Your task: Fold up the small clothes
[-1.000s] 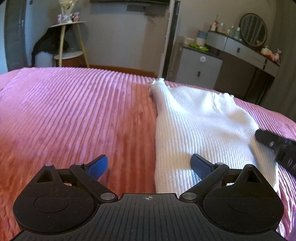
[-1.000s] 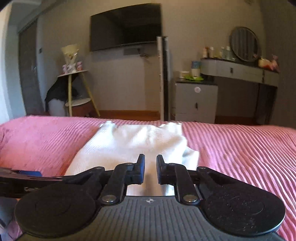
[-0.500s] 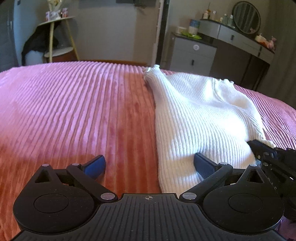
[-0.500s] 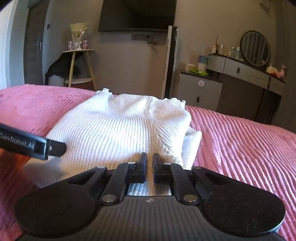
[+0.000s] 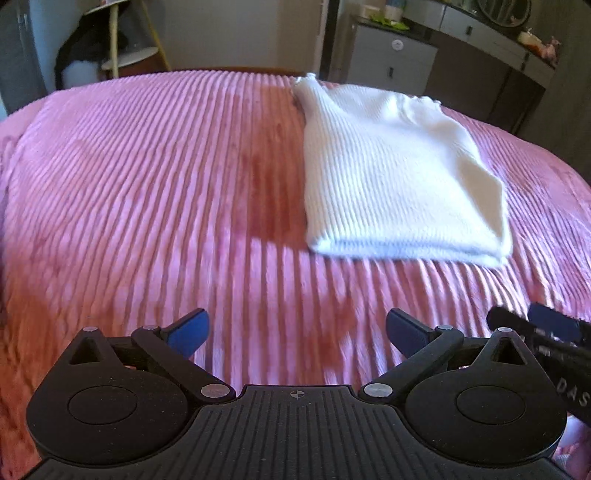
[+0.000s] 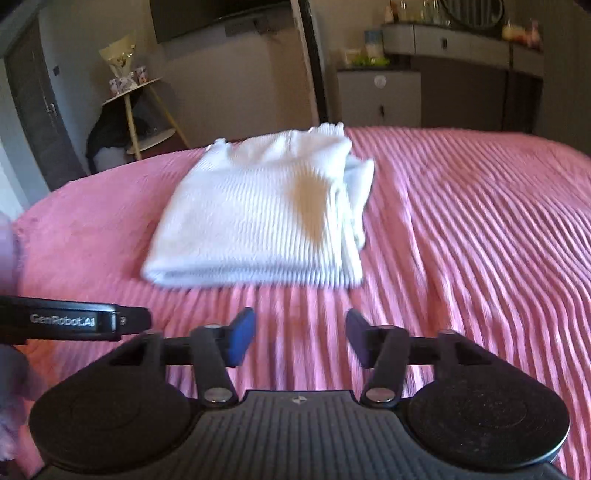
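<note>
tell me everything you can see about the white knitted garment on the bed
The white garment is a ribbed knit, folded into a flat, roughly rectangular stack with its doubled fold edge nearest the cameras and a scalloped hem at the far end. Extra layers stick out along its right side. It lies flat on the pink ribbed bedspread, and nothing else touches it.

Domestic bedroom. Bed covered by a pink ribbed bedspread [image 5: 147, 184]; dressing table [image 6: 461, 40] with round mirror [image 5: 502, 11] and toiletry bottles; grey bedside cabinet [image 6: 380, 92]; wall-mounted television [image 6: 207, 14]; round two-tier side table [image 6: 136, 110] bearing a wrapped bouquet [image 6: 118, 55]; wooden floor beyond the bed.
</note>
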{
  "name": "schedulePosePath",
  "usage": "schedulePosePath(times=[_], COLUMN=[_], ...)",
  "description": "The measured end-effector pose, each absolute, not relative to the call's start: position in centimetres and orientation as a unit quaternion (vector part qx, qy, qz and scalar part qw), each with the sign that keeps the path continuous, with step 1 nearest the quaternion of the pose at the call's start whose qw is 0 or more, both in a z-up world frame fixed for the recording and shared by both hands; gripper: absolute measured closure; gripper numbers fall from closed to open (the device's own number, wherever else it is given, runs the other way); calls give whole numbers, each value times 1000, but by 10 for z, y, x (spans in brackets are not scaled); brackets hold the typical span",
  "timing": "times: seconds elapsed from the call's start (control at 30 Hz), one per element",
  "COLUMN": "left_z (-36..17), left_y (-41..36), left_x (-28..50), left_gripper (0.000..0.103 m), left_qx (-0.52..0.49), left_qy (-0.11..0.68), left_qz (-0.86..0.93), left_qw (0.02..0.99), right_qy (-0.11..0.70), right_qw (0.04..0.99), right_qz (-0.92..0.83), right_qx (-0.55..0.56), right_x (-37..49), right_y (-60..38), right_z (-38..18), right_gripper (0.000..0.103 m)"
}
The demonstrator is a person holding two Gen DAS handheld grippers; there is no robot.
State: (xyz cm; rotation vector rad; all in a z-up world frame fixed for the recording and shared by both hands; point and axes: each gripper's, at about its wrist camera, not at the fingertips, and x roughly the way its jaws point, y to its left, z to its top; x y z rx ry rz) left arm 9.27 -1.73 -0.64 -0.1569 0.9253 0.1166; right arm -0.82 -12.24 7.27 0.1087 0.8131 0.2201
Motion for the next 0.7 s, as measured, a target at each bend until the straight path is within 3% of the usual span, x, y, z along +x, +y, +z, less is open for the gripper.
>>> schedulePosePath(times=[0.13,0.47,0.7], left_z=[13,43,47], left_y=[-24,-34,-34], left_x=[77,83,93], left_gripper=[0,0,0], left_qx=[-47,-9,-27], left_qy=[429,422,431], left_qz=[72,63,60], left_qw=[899,905,900], right_qy=[408,408,451], right_qw=[906,910,890], right_qz=[92,70,71], right_qx=[61,24,13], right_x=[-19,-15,1], right_y=[-129,-127,-120], right_z=[84,111,113], right_gripper=[5,4,4])
